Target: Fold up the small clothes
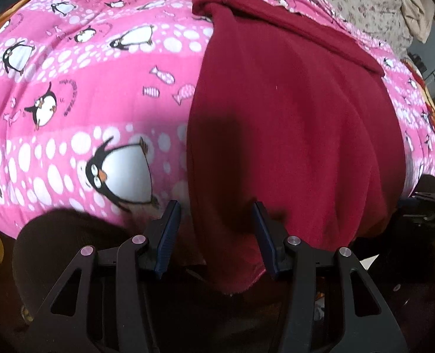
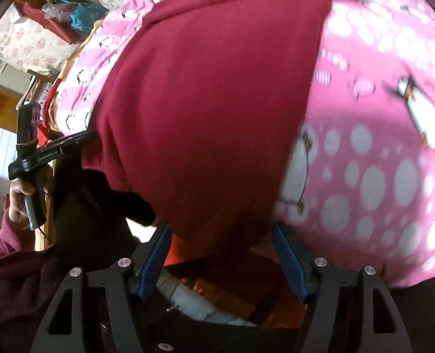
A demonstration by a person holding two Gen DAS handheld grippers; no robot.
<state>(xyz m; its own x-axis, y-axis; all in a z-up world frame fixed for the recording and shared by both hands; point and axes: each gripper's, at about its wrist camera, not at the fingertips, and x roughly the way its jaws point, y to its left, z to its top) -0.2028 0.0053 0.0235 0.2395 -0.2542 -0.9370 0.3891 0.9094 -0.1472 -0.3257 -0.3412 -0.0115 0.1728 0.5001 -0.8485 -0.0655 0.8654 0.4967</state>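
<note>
Here both jaws apart over maroon garment [image 1: 291,123]; only right wrist view shows left gripper [image 2: 79,139].

This is a bedroom in a home. A bed carries a pink blanket [image 1: 79,76] printed with penguins and fish, and a floral sheet [image 1: 361,3] lies beyond it. In the right wrist view, cluttered household things [image 2: 61,11] and a floral cloth [image 2: 26,47] sit beside the bed.
</note>
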